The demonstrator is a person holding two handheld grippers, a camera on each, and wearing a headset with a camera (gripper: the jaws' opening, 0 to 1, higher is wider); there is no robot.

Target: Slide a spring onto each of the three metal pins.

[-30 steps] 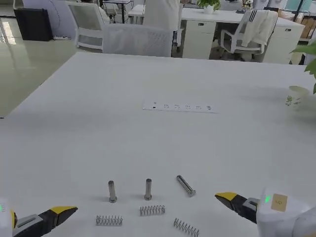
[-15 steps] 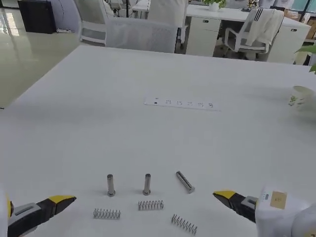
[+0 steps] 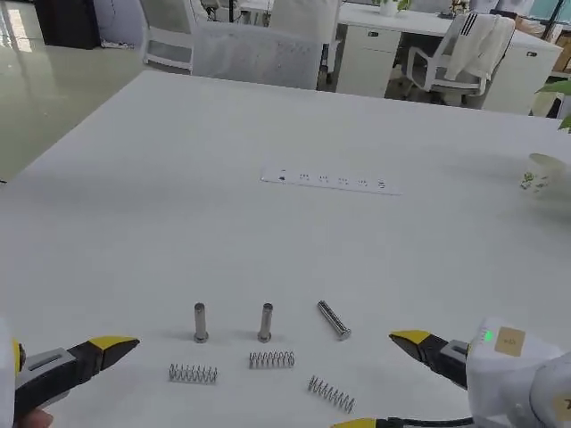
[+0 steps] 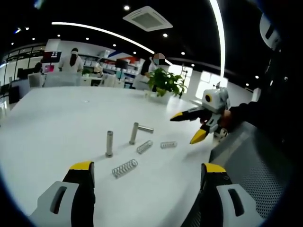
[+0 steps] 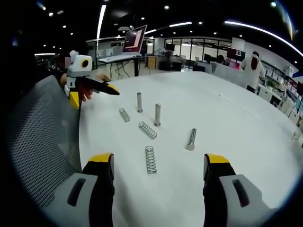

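Your left gripper (image 4: 148, 166): jaws wide apart, holding nothing; left spring (image 4: 125, 168) lies ahead between them.
Your right gripper (image 5: 158, 158): jaws spread, empty; right spring (image 5: 150, 159) ahead between them.
Pins: upright pin (image 3: 201, 322), second upright pin (image 3: 265, 322) and lying pin (image 3: 334, 320), beyond the springs, all bare.

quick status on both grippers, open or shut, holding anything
yellow-tipped left gripper: open, holding nothing
yellow-tipped right gripper: open, holding nothing
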